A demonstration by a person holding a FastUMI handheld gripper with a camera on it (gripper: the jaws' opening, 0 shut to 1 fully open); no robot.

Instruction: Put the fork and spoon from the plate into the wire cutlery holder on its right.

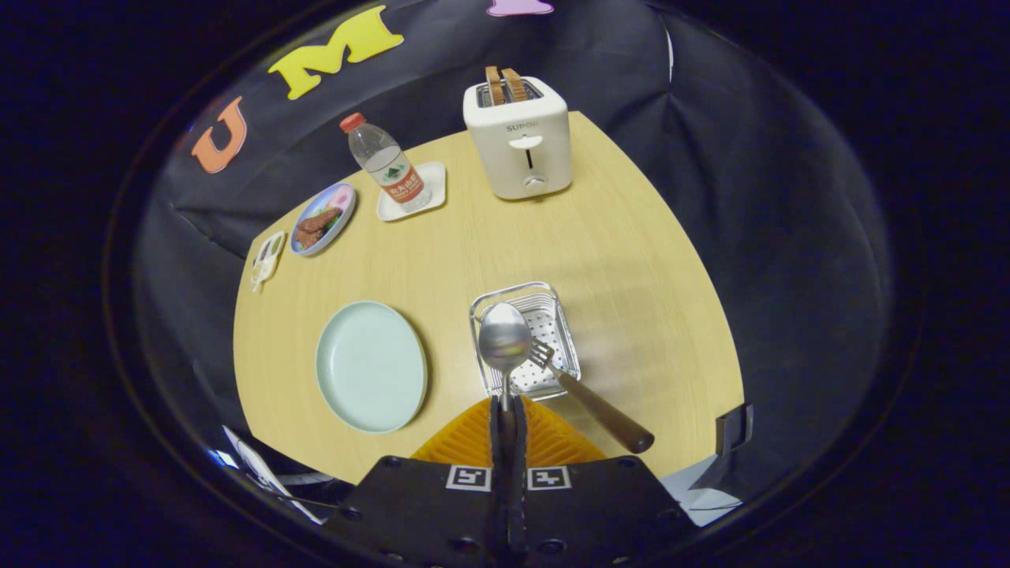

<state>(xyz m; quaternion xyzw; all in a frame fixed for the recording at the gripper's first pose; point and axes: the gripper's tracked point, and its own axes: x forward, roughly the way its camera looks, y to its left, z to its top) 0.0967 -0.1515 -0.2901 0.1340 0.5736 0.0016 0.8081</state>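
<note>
The tool has its two fingers pressed close together on the handle of the spoon, which stands up from between them with its bowl raised over the wire cutlery holder. The spoon's bowl hangs above the holder's near left part; whether it touches the wire I cannot tell from this angle.

The fork already lies in the holder, tines resting on the perforated floor just right of the spoon, its brown handle leaning out over the near right rim toward the table's near edge.

Left of the holder, a little apart from it, sits the pale green plate on the table, with nothing on it.

At the far side stands a white toaster with two slices of toast upright in its slots. Left of that, a water bottle with a red cap stands on a small white square tray. Further left lie a small dish with food and, at the table's left edge, a small white item that is too small to make out.
</note>
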